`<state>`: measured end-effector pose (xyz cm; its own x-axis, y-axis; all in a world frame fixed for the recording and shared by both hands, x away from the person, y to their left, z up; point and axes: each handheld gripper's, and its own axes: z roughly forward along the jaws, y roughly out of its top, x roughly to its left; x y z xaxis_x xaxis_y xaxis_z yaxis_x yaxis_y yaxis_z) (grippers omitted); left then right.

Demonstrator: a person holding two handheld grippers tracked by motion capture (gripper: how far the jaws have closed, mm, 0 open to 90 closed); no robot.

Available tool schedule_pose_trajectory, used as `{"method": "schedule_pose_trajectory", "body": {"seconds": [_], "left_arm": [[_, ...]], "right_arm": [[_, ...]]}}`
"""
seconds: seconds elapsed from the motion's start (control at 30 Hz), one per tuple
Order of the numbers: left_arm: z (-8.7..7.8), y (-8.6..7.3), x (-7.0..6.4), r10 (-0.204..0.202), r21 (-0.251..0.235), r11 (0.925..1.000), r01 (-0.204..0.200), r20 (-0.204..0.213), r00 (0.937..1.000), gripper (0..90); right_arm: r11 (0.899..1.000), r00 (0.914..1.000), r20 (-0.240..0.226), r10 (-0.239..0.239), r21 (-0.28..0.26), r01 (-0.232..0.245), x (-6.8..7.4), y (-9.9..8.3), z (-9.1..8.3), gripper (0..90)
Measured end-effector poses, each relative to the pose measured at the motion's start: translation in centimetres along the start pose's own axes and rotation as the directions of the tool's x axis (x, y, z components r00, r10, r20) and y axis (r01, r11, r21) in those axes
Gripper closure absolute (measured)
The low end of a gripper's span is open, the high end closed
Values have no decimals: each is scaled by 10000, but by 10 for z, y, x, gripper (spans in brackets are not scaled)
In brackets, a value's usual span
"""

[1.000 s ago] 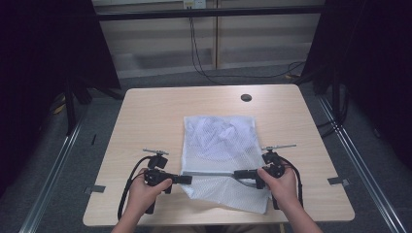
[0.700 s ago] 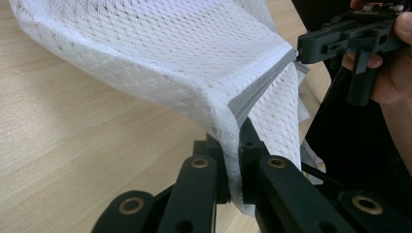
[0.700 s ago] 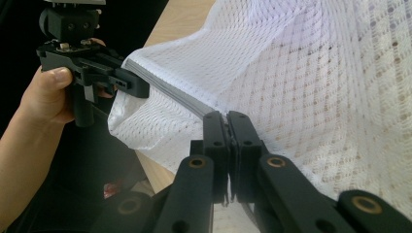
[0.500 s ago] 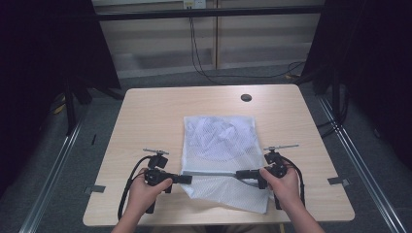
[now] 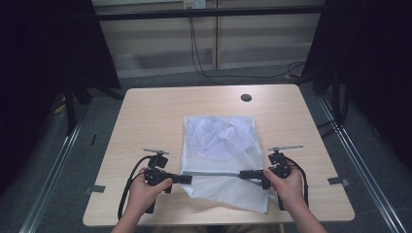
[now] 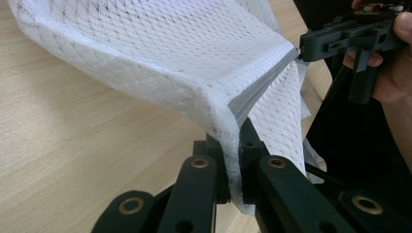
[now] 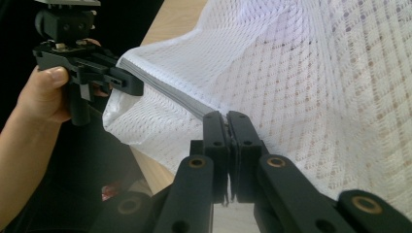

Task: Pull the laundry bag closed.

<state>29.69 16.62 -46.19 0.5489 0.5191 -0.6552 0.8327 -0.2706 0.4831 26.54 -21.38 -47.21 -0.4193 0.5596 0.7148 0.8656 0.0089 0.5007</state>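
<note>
A white mesh laundry bag [image 5: 218,141] lies on the wooden table [image 5: 150,116], with a grey zipper band [image 5: 214,173] stretched straight across its near part. My left gripper [image 5: 188,179] is shut on the left end of that band; the mesh [image 6: 170,58] and grey band [image 6: 257,90] rise from its jaws. My right gripper [image 5: 242,174] is shut on the band's right end, with the mesh [image 7: 311,73] spreading beyond its closed jaws. Each gripper shows in the other's view: the right gripper [image 6: 301,48] and the left gripper [image 7: 138,87]. The bag's near flap [image 5: 228,191] hangs below the band toward the table's front.
A small dark round disc [image 5: 246,97] sits near the table's far edge. Black curtains flank both sides, and cables run along the floor behind the table. Bare tabletop lies to the left and right of the bag.
The two grippers have barely shifted; the band between them looks a little tauter and the bag's near flap has settled slightly.
</note>
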Motion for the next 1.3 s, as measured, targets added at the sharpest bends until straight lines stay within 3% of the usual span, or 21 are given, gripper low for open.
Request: {"method": "schedule_pose_trajectory", "body": {"seconds": [0.87, 1.03, 1.3], "left_arm": [[4, 1, -3, 122, 92, 9999, -122, -71, 9999, 882], [6, 1, -2, 28, 120, 9999, -29, 72, 10000, 882], [4, 2, -1, 106, 103, 9999, -105, -36, 9999, 882]], "right_arm": [[9999, 10000, 50, 43, -123, -42, -6, -3, -9, 876], [9995, 9999, 69, 149, -270, -147, -7, -5, -16, 876], [9989, 9994, 211, 271, -395, -263, -13, -7, -27, 876]]}}
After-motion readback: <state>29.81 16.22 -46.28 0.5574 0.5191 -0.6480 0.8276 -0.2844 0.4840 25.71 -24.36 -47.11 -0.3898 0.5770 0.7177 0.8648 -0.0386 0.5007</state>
